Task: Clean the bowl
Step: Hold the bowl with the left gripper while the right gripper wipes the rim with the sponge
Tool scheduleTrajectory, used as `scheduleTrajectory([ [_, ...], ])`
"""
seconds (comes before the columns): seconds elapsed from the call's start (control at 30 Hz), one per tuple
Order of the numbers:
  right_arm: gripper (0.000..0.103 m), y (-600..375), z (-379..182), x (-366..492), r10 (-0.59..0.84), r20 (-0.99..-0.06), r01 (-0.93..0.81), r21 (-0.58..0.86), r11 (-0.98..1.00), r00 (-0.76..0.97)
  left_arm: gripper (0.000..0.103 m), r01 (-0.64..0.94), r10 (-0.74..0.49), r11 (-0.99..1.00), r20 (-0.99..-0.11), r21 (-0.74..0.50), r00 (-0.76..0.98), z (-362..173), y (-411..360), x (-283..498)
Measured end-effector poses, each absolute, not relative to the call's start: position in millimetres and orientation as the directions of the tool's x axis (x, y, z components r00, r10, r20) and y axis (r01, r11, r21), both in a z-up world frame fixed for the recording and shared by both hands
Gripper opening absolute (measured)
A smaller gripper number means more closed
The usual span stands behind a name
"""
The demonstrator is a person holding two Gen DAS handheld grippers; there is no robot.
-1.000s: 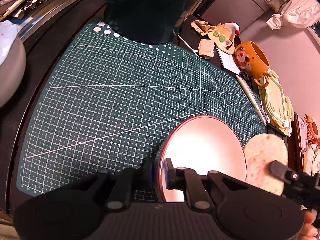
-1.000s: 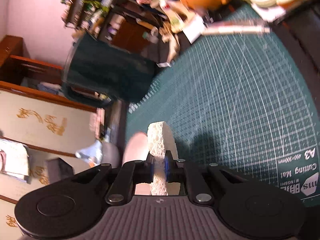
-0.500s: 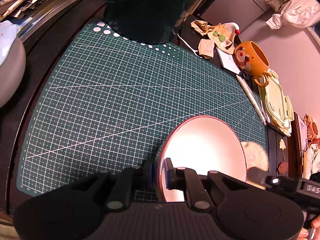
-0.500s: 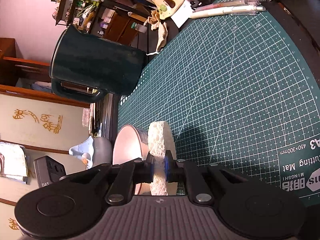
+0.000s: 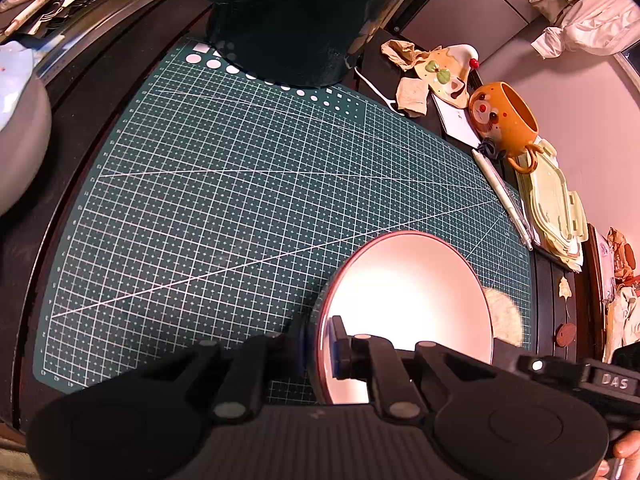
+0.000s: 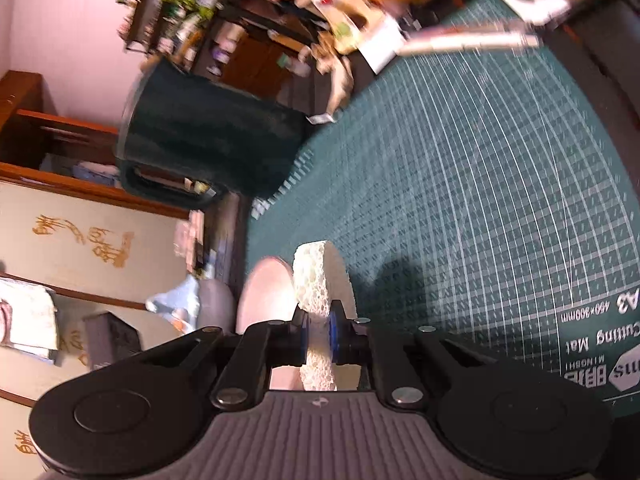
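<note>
A pale bowl with a reddish rim (image 5: 404, 304) is held tilted on its edge over the green cutting mat (image 5: 240, 184). My left gripper (image 5: 320, 344) is shut on the bowl's near rim, one finger inside and one outside. A round white sponge (image 6: 316, 284) stands upright between the pads of my right gripper (image 6: 320, 328), which is shut on it. In the left wrist view the sponge (image 5: 506, 314) peeks out behind the bowl's right rim, touching or nearly touching its outer side. In the blurred right wrist view the bowl (image 6: 266, 296) sits just left of the sponge.
A tall dark green jug (image 5: 288, 12) stands at the mat's far edge. An orange mug (image 5: 504, 120), a white pen (image 5: 504, 196) and a pale green lid (image 5: 552, 208) lie along the right side. A grey bowl (image 5: 20, 140) sits at the left. Fingers of a hand (image 5: 624, 452) show bottom right.
The sponge has slid from beside the bowl's right rim to mostly behind it. The right wrist view has swung and blurred. The bowl and left gripper have stayed still.
</note>
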State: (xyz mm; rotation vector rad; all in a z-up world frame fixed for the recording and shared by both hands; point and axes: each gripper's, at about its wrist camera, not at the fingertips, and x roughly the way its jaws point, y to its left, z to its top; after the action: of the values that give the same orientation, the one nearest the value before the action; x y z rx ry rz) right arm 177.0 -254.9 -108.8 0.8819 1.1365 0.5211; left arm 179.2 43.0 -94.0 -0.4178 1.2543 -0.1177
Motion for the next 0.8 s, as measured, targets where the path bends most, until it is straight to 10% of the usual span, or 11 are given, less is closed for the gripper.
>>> scheduleTrajectory([
  [0.8, 0.010, -263, -92, 175, 0.759, -0.515, 0.034, 0.835, 0.549, 0.398, 0.010, -0.141, -0.314, 0.918, -0.895, -0.371, 0.316, -93, 43, 178],
])
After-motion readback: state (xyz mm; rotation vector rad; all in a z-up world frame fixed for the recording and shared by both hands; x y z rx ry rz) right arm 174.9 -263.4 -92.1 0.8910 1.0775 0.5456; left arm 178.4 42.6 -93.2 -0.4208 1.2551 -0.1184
